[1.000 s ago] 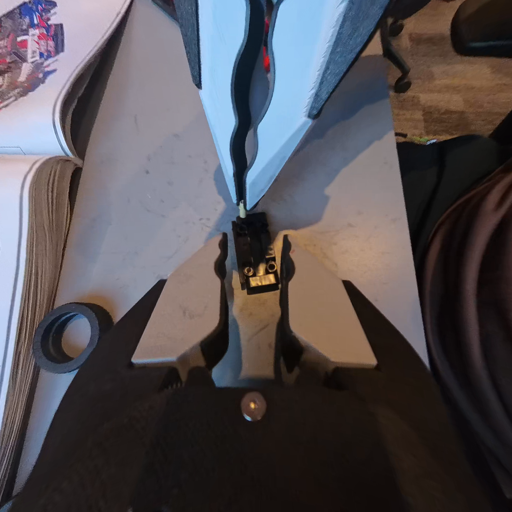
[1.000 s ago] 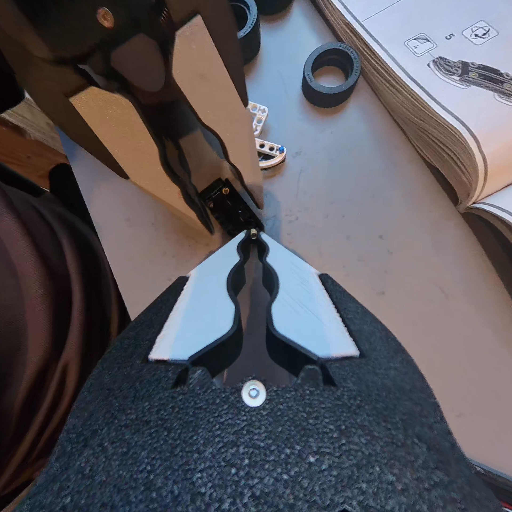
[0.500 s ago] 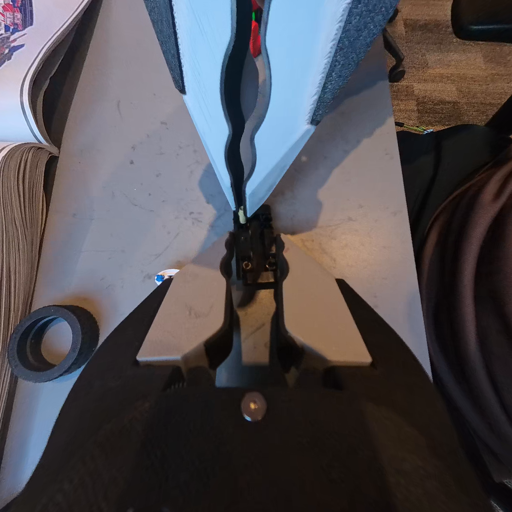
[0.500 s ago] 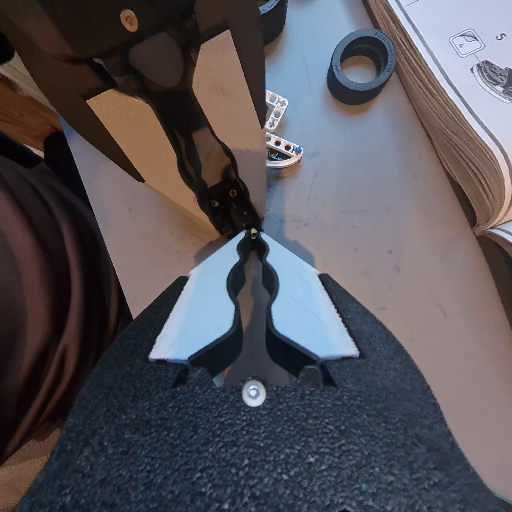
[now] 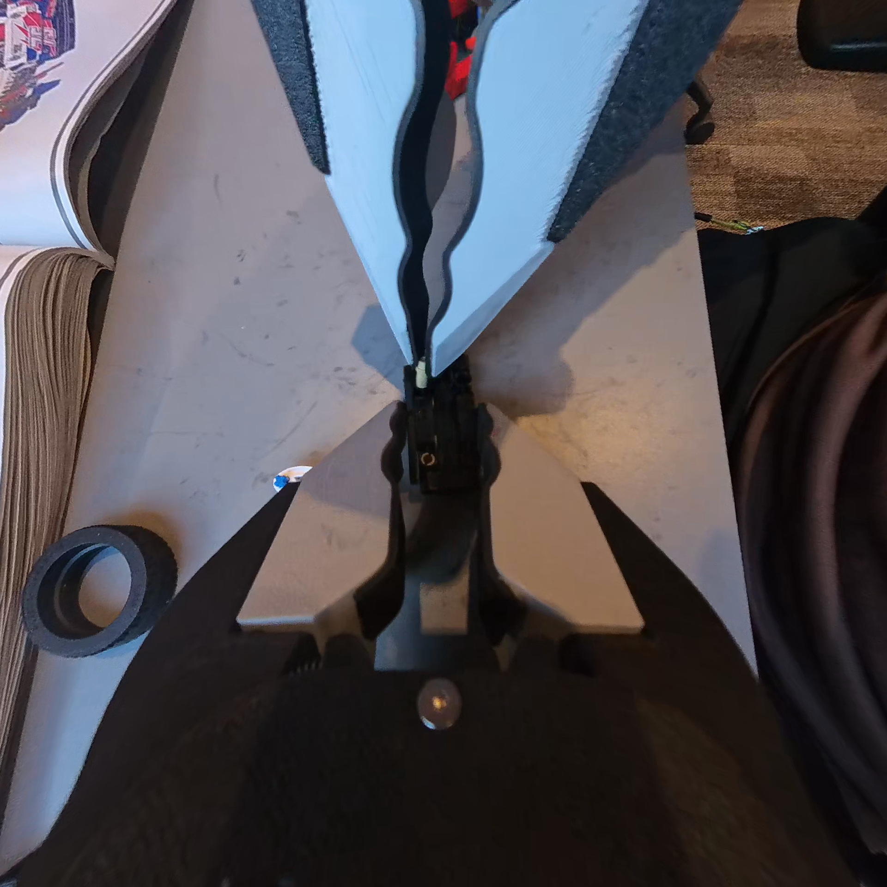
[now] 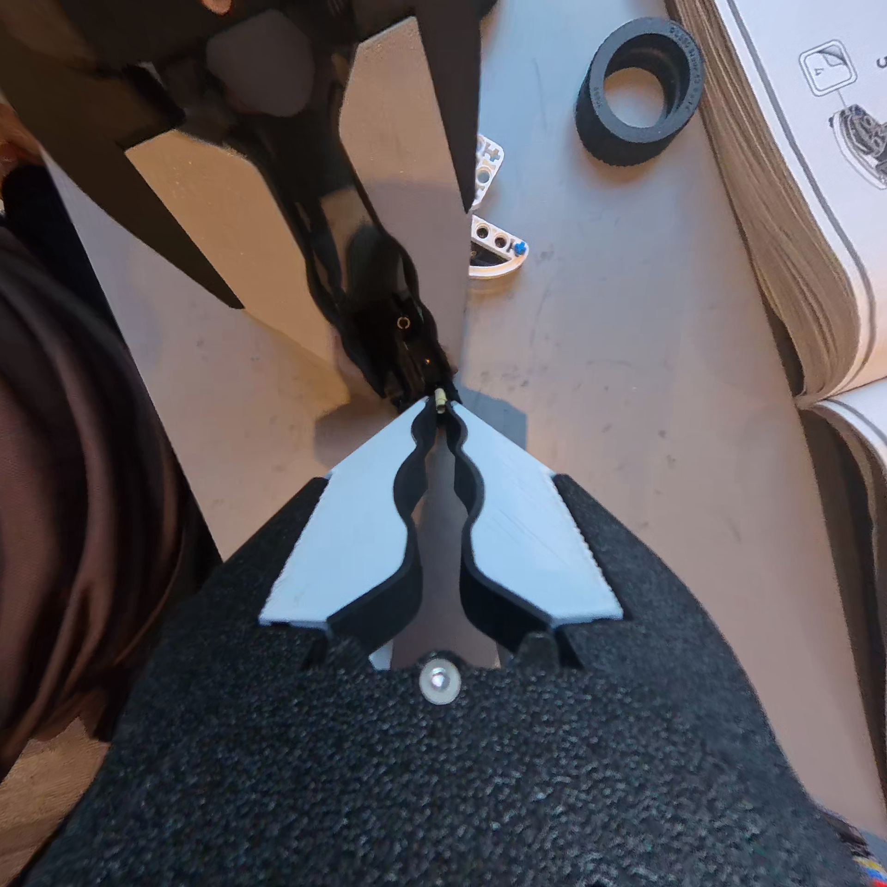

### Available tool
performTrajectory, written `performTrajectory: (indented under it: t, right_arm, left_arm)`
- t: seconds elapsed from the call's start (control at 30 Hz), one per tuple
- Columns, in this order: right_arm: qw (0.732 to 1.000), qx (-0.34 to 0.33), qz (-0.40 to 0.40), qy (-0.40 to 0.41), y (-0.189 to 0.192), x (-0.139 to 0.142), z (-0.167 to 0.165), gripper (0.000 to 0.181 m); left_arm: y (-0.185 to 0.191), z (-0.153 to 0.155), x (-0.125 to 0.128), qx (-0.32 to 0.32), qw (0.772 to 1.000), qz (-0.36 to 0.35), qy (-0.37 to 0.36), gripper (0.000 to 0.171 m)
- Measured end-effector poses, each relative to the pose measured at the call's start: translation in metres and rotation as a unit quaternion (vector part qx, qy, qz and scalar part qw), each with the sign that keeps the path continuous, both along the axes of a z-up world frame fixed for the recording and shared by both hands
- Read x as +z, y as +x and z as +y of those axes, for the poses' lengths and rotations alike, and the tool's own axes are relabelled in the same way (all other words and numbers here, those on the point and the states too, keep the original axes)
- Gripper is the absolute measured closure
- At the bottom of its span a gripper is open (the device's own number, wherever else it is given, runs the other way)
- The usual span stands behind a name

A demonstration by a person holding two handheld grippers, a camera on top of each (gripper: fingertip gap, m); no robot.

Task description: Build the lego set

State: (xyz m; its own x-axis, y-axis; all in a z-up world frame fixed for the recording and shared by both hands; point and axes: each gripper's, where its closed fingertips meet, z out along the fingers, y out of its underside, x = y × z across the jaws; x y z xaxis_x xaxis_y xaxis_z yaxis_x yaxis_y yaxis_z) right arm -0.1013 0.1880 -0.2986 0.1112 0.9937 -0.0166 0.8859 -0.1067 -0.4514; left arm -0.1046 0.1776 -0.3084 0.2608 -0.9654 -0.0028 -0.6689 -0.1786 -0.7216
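Observation:
My left gripper (image 5: 439,422) is shut on a small black lego assembly (image 5: 444,441) and holds it just above the grey table (image 5: 216,312). My right gripper (image 6: 439,405), with pale blue fingers, is shut on a small tan pin (image 6: 438,398). The pin's tip touches the far end of the black assembly (image 6: 408,336). In the left wrist view the tan pin (image 5: 421,380) sits at the top left corner of the assembly, with the right gripper (image 5: 422,360) coming in from above. The left gripper (image 6: 422,379) shows at the upper left of the right wrist view.
A black rubber tyre (image 5: 93,590) lies at the left, also seen in the right wrist view (image 6: 641,93). White lego beams (image 6: 494,245) lie beyond the grippers. An open instruction booklet (image 6: 792,192) lies at the right, and shows in the left wrist view (image 5: 43,192). A person's dark sleeve (image 5: 816,480) is close. Both grippers' tips are close together, under 4 cm apart.
The left gripper has closed on the black assembly and lifted it a little. The right gripper has pressed the tan pin in against the assembly's end.

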Motion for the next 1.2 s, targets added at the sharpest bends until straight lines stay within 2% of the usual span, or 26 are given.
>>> performTrajectory:
  t: [0.17, 0.43, 0.6, 0.67, 0.77, 0.9, 1.2]
  right_arm:
    - [0.999, 0.033, -0.014, 0.037, -0.0009, 0.0004, 0.0009, 0.179]
    - [0.999, 0.009, -0.002, -0.040, -0.0068, 0.0026, 0.0016, 0.179]
    - [0.999, 0.038, -0.019, -0.020, -0.0068, 0.0024, 0.0014, 0.179]
    - [0.997, 0.066, -0.024, 0.008, -0.0072, 0.0024, 0.0012, 0.179]
    - [0.986, 0.129, -0.049, 0.094, -0.0056, 0.0025, 0.0012, 0.179]
    - [0.958, 0.210, -0.084, 0.178, -0.0042, 0.0023, 0.0006, 0.179]
    - [0.918, 0.315, -0.122, 0.210, -0.0057, 0.0006, -0.0004, 0.179]
  left_arm:
    - [-0.0001, 0.0002, 0.0000, 0.002, 1.000, 0.000, 0.001, 0.145]
    - [-0.0004, 0.0007, 0.0001, 0.007, 1.000, 0.001, 0.002, 0.145]
    - [-0.0005, 0.0007, 0.0000, 0.008, 1.000, 0.001, 0.002, 0.145]
    - [-0.0005, 0.0007, 0.0000, 0.008, 1.000, 0.001, 0.002, 0.145]
    - [-0.0006, 0.0007, 0.0000, 0.009, 1.000, 0.000, 0.000, 0.145]
    - [-0.0006, 0.0008, 0.0000, 0.009, 1.000, -0.001, -0.003, 0.145]
    - [-0.0006, 0.0010, 0.0000, 0.010, 1.000, -0.001, -0.001, 0.144]
